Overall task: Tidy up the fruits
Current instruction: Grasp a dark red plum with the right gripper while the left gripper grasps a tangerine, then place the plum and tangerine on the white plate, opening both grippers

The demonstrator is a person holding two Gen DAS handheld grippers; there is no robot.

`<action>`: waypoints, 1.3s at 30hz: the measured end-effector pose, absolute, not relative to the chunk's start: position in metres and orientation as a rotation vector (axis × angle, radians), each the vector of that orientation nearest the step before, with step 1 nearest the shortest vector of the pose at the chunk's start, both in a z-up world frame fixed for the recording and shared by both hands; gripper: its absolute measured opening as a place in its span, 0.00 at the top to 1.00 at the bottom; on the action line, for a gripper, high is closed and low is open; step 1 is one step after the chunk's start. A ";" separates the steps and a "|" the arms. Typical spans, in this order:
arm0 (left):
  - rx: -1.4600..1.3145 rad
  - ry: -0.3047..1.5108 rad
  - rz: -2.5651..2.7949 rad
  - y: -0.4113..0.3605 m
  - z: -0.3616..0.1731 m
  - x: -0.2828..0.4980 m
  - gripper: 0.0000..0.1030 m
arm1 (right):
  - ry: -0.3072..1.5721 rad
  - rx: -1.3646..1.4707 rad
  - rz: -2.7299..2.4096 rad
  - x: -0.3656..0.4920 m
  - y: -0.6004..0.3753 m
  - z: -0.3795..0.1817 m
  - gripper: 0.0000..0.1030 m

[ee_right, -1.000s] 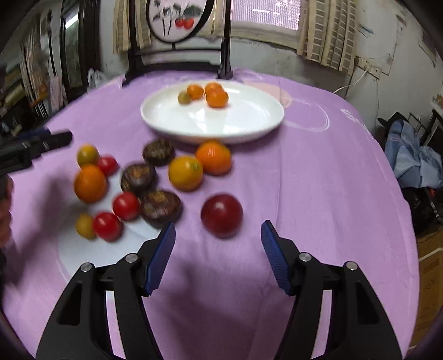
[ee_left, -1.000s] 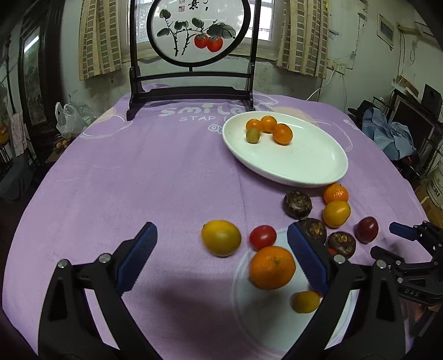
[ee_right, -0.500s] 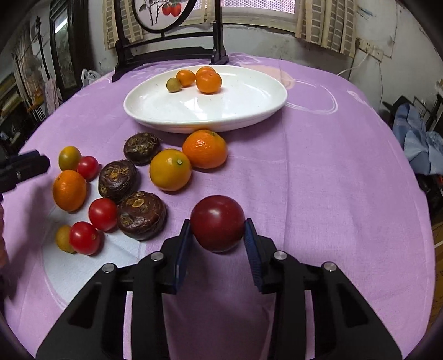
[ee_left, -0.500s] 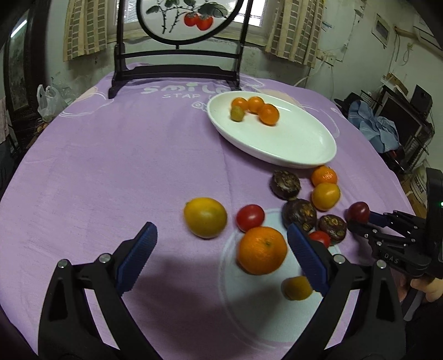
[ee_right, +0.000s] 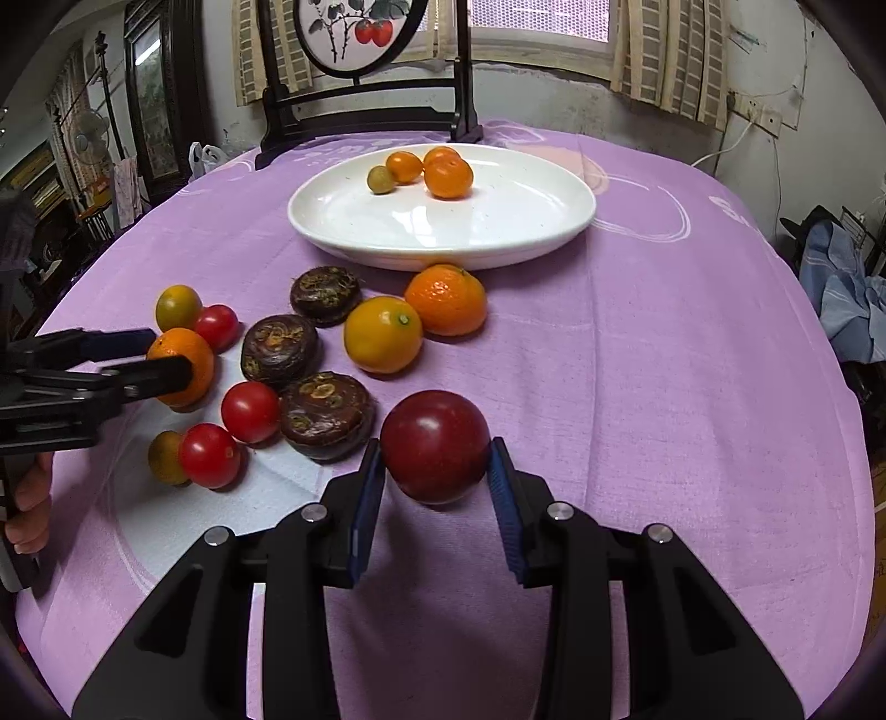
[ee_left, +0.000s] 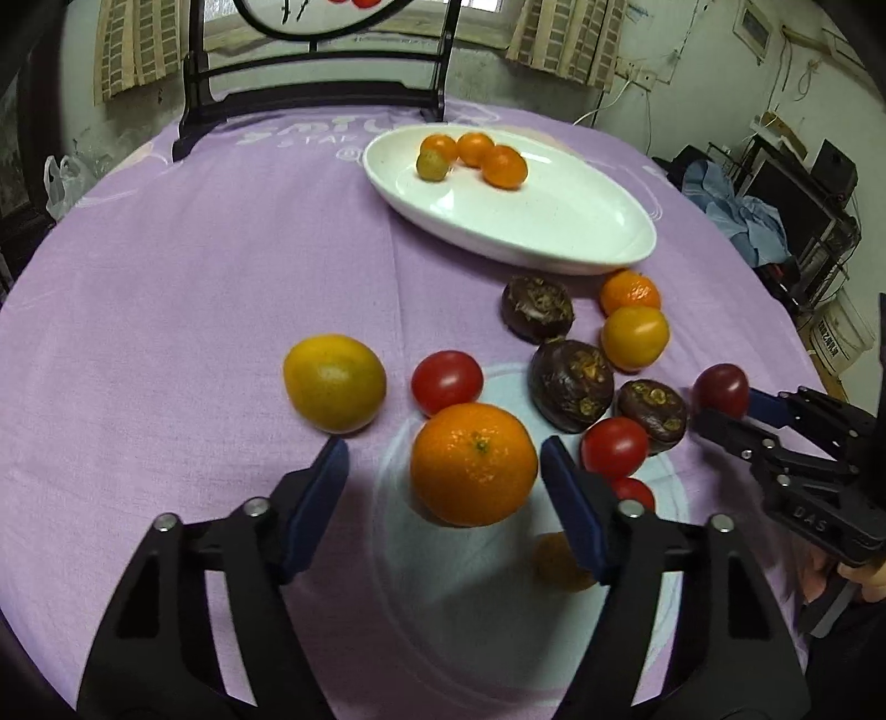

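Observation:
My right gripper (ee_right: 436, 482) is shut on a dark red plum (ee_right: 434, 446), held just above the purple cloth; it also shows in the left wrist view (ee_left: 721, 389). My left gripper (ee_left: 446, 471) is open, its jaws on either side of a large orange (ee_left: 473, 464) without touching it. A white oval plate (ee_right: 515, 221) at the back holds several small oranges (ee_right: 447, 176). Loose on the cloth lie a yellow citrus (ee_left: 334, 382), red tomatoes (ee_left: 446, 382), dark brown fruits (ee_left: 570, 382) and two more oranges (ee_right: 446, 299).
A black wooden stand with a round painted screen (ee_right: 360, 33) stands at the far table edge behind the plate. The round table drops away on all sides. Clutter and blue cloth (ee_left: 742, 219) sit on the right beyond the table.
My left gripper moved forward and narrowed around the large orange. My right gripper closed on the dark red plum and has lifted it slightly.

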State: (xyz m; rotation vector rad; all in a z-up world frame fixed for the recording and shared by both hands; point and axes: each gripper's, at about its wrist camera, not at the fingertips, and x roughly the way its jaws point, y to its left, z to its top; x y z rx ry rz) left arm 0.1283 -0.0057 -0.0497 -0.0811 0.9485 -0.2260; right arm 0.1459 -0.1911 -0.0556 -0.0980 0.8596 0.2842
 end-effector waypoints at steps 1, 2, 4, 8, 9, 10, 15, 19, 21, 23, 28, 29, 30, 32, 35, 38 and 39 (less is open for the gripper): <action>-0.090 0.961 -0.232 -0.006 -0.053 0.130 0.34 | 0.859 -0.101 0.285 0.146 -0.190 -0.056 0.63; -0.084 0.957 -0.226 -0.009 -0.054 0.131 0.35 | 0.859 -0.103 0.287 0.146 -0.190 -0.056 0.63; -0.057 0.948 -0.249 -0.015 -0.054 0.130 0.52 | 0.861 -0.104 0.289 0.145 -0.189 -0.056 0.63; 0.020 0.917 -0.260 -0.025 -0.053 0.122 0.56 | 0.855 -0.094 0.294 0.144 -0.190 -0.055 0.63; 0.021 0.918 -0.266 -0.025 -0.053 0.121 0.56 | 0.848 -0.089 0.296 0.143 -0.191 -0.053 0.63; 0.013 0.923 -0.277 -0.025 -0.051 0.120 0.56 | 0.842 -0.084 0.297 0.142 -0.192 -0.052 0.63; 0.008 0.857 -0.316 -0.029 -0.022 0.104 0.56 | 0.793 -0.033 0.307 0.138 -0.199 -0.043 0.63; 0.010 0.822 -0.348 -0.035 0.006 0.106 0.56 | 0.710 0.049 0.336 0.130 -0.201 -0.020 0.63; 0.022 0.796 -0.350 -0.039 0.022 0.116 0.56 | 0.661 0.059 0.356 0.128 -0.196 -0.004 0.63; 0.025 0.763 -0.338 -0.042 0.034 0.127 0.56 | 0.610 0.032 0.345 0.129 -0.190 0.009 0.63; -0.027 0.757 -0.287 -0.045 0.043 0.172 0.56 | 0.570 -0.034 0.300 0.167 -0.177 0.019 0.63; -0.037 0.769 -0.263 -0.045 0.039 0.186 0.56 | 0.592 -0.042 0.289 0.180 -0.174 0.015 0.63; -0.042 0.784 -0.239 -0.045 0.033 0.199 0.56 | 0.606 -0.049 0.283 0.188 -0.173 0.011 0.63; -0.048 0.804 -0.198 -0.044 0.023 0.218 0.56 | 0.649 -0.067 0.274 0.212 -0.169 0.000 0.63; -0.054 0.848 -0.161 -0.045 0.009 0.240 0.56 | 0.702 -0.064 0.259 0.239 -0.167 -0.013 0.63; -0.026 0.851 -0.153 -0.048 0.003 0.252 0.56 | 0.736 -0.086 0.254 0.257 -0.163 -0.022 0.63; -0.020 0.850 -0.146 -0.048 0.001 0.256 0.56 | 0.746 -0.085 0.250 0.261 -0.163 -0.024 0.63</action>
